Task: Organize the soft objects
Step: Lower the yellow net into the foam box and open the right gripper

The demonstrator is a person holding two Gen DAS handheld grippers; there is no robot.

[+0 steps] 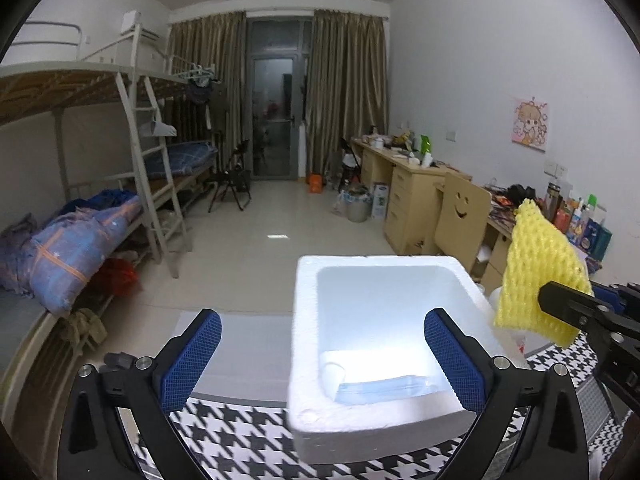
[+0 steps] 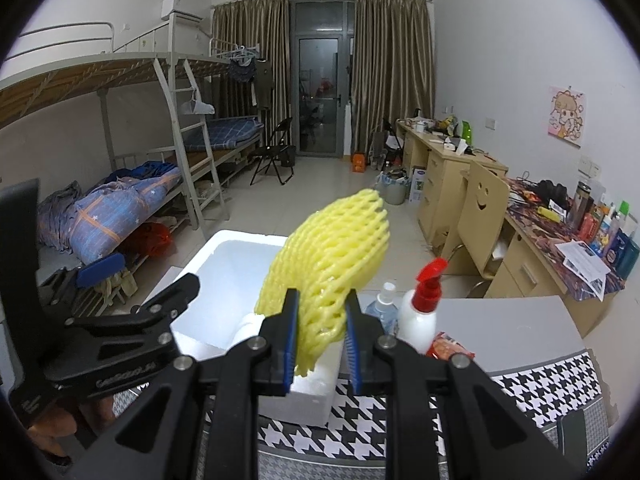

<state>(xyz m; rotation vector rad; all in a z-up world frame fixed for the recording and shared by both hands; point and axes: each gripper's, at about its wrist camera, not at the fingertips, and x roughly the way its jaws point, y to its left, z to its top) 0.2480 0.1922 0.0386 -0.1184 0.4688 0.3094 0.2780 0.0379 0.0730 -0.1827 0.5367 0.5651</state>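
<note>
Fingers of our right gripper (image 2: 320, 344) are clamped on the yellow foam net (image 2: 332, 264), one blue pad on each side of its lower part. In the right wrist view the net stands up from the pads toward the middle of the frame, tilted a little to the right, and it hangs above the near right corner of the white foam box (image 2: 188, 324). In the left wrist view we see the same net (image 1: 536, 276) at the right edge, beside the right rim of the box (image 1: 304, 360), with the black right finger across its lower part.

Our left gripper (image 1: 322, 364) has its fingers wide apart, and nothing is between the blue pads (image 1: 192, 364). The left pad is over the near left of the box, outside its wall, and the right pad is over the near right of its inside. Inside the box, at the lower middle of the frame, a blue face mask (image 1: 384, 388) lies flat on the bottom, and a small white roll (image 1: 332, 376) lies just beside it on the left.

The box stands on a black and white houndstooth cloth (image 1: 232, 432). To the right of the net in the right wrist view stands a white bottle with a red pump (image 2: 420, 312).
</note>
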